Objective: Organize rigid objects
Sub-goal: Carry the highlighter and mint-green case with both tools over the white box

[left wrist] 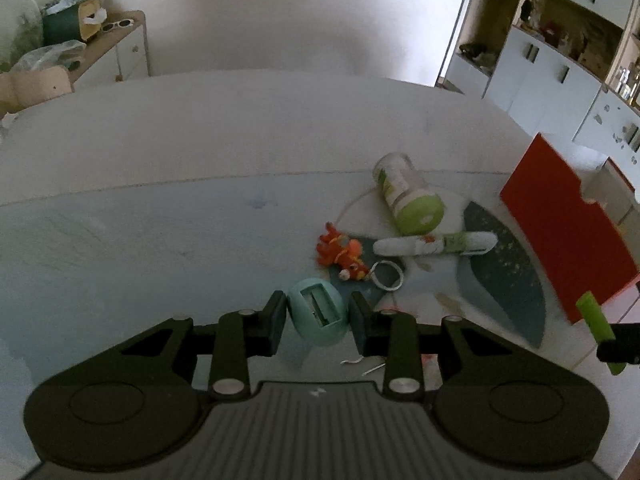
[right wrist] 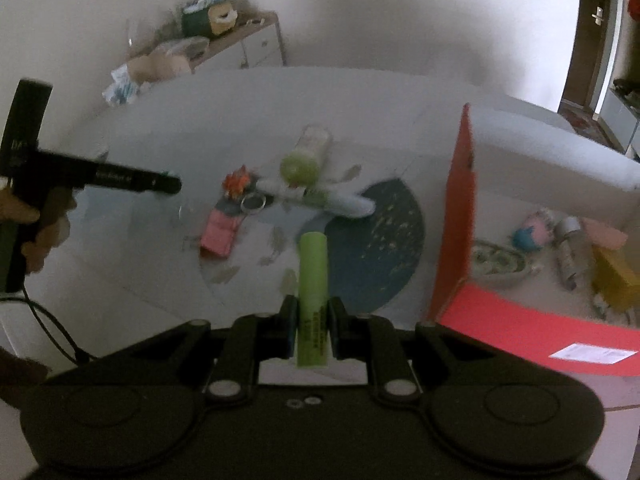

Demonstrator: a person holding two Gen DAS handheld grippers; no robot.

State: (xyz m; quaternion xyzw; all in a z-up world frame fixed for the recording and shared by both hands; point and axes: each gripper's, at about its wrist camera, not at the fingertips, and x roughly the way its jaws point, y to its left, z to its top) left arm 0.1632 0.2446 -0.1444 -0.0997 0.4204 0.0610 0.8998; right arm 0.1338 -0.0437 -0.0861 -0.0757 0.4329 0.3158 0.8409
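The left gripper (left wrist: 318,320) is clenched on a teal egg-shaped sharpener (left wrist: 317,316), held clear above the mat (left wrist: 508,280) near its left edge. The right gripper (right wrist: 312,328) grasps a green tube (right wrist: 313,280) between its pads, raised over the mat's near edge, just left of the red box (right wrist: 456,240). A green-capped jar (left wrist: 408,196), a white tube (left wrist: 432,245), an orange toy (left wrist: 340,252) and a key ring (left wrist: 386,276) lie on the mat toward its far edge.

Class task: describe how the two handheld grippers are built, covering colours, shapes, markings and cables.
Both the left gripper and right gripper are black, with ribbed bodies, round side housings and silver-pinned linkage arms carrying flat rectangular fingers. Seen from the right wrist, the left has faint white lettering and a black cable.
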